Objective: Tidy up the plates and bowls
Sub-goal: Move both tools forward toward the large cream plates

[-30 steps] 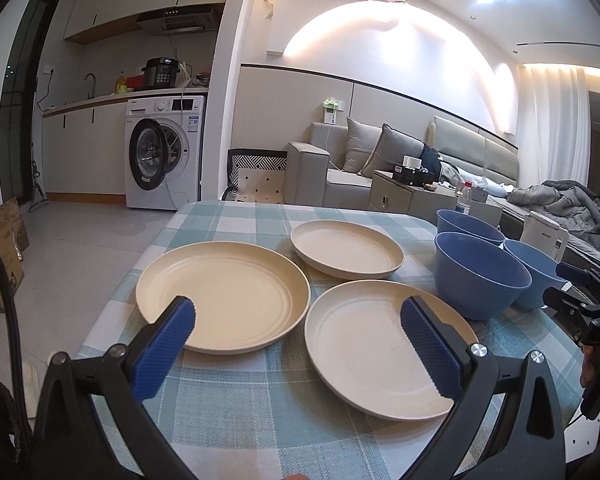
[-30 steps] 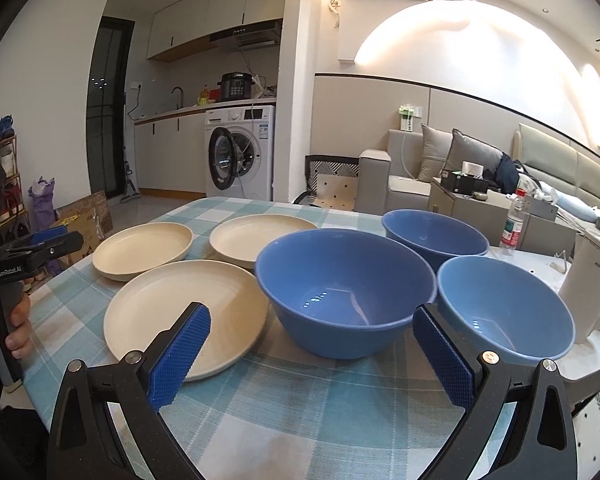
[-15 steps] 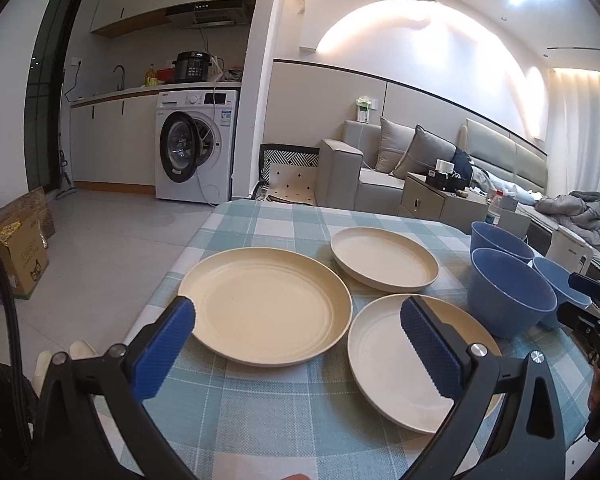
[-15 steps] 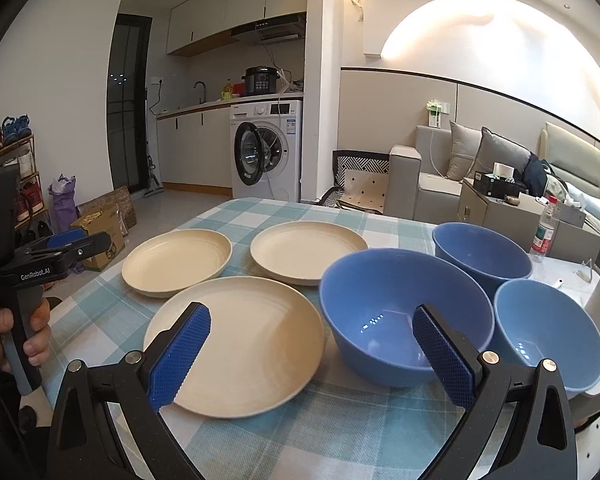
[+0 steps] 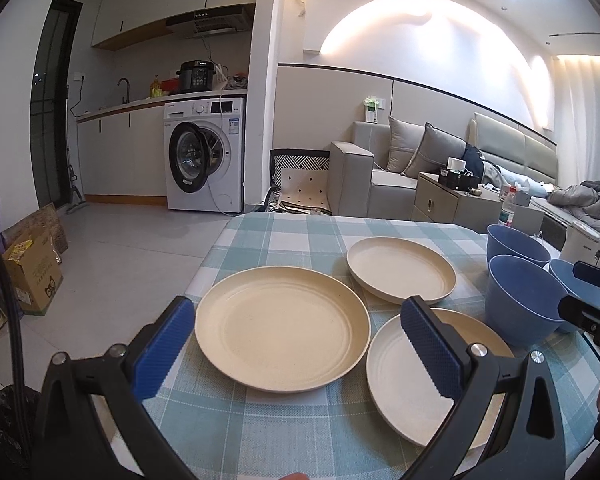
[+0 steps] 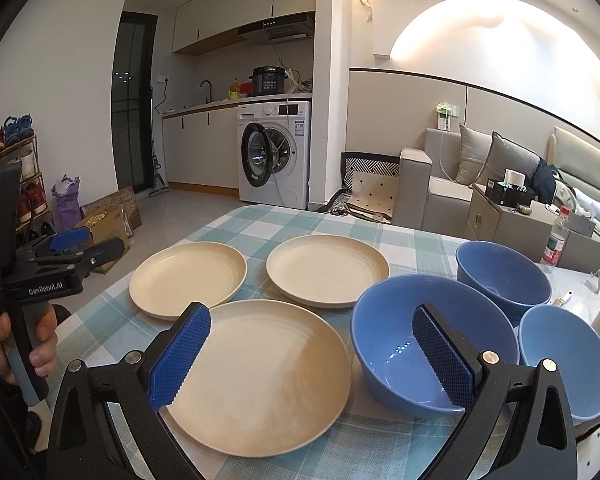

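Observation:
Three cream plates lie on the checked tablecloth: a left plate (image 5: 282, 330) (image 6: 188, 278), a far plate (image 5: 400, 268) (image 6: 327, 270) and a near plate (image 5: 404, 376) (image 6: 268, 372). Three blue bowls stand to their right: a large near bowl (image 6: 420, 340) (image 5: 520, 304), a far bowl (image 6: 500, 276) (image 5: 516, 240) and a lighter small bowl (image 6: 568, 360). My left gripper (image 5: 298, 346) hovers open over the left plate's near edge. Open too, my right gripper (image 6: 310, 356) hangs above the gap between the near plate and the large bowl. Neither holds anything.
A white kettle (image 5: 584, 242) stands at the table's right edge beside the bowls. A hand (image 6: 4, 344) grips the left tool at the table's left side. Beyond the table are a washing machine (image 5: 204, 152), a sofa (image 5: 396, 168) and a cardboard box (image 5: 32, 268) on the floor.
Both grippers have swung left: the plates and bowls have shifted rightward in both views. The left gripper is now centred on the left plate. Both stay open.

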Demonstrator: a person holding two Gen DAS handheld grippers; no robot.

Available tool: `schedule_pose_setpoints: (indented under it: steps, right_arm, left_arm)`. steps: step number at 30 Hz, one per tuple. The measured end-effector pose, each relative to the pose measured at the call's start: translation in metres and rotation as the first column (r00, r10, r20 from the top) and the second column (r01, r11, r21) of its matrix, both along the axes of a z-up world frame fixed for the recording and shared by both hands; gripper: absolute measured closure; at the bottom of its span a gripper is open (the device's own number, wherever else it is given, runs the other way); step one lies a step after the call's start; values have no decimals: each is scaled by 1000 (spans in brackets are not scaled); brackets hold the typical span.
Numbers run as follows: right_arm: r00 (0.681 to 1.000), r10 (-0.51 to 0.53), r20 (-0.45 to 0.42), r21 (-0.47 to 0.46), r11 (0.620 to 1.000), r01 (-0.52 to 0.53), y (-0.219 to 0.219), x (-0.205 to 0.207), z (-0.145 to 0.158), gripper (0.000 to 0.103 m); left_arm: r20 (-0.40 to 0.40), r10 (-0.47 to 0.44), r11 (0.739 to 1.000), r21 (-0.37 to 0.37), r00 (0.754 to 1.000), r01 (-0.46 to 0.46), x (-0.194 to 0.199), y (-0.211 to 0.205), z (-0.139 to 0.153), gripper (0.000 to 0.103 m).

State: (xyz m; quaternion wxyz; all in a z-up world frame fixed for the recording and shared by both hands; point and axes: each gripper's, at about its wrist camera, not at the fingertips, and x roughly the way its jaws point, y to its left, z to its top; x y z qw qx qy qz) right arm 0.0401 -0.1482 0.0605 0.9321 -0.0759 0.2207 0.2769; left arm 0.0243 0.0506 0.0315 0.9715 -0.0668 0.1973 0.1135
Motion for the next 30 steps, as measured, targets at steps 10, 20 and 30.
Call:
schedule_pose_setpoints:
  steps: [10,20,30]
  right_arm:
    - [1000,-9,-12,18,1000,9,17,17,16,0]
    - [1000,20,-15,-22,1000,-20,47,29,19,0]
    - [994,31,-107,6,1000,-30,71,55,14,0]
  left_arm:
    - [-30,17,999,-36,999,-18,15,17,7,0]
    - [-39,39,999,-25,998,-40,26,32,12,0]
    - [-81,63,998,-11,995,-64,35,46,0,0]
